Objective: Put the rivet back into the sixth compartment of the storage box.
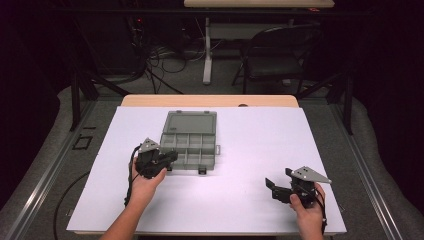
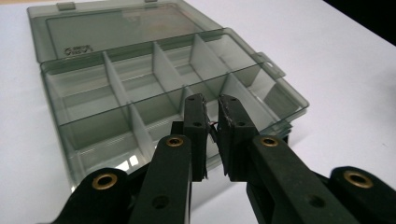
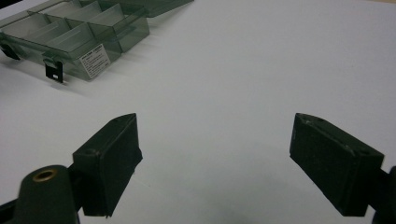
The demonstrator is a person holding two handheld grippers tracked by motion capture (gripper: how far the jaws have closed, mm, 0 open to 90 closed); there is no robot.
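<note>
Clearly the work centres on the grey compartment box, which lies open on the white table cover, a little left of the middle, its lid folded flat away from the person so every compartment is reachable from above. None of the compartments appears to hold anything, though the smoky plastic makes that hard to be sure of.

The left gripper sits at the box's near left corner, and in the left gripper view its jaws are drawn almost together with only a narrow slit between them, right at the near wall of the tray. Whether they pinch that wall or merely hover at it I cannot tell; a nearly closed pair there would suit steadying or nudging the box.

The right gripper waits well apart at the near right of the table, jaws spread wide over bare surface (nothing lies between them in its own view), probably kept clear and ready.
</note>
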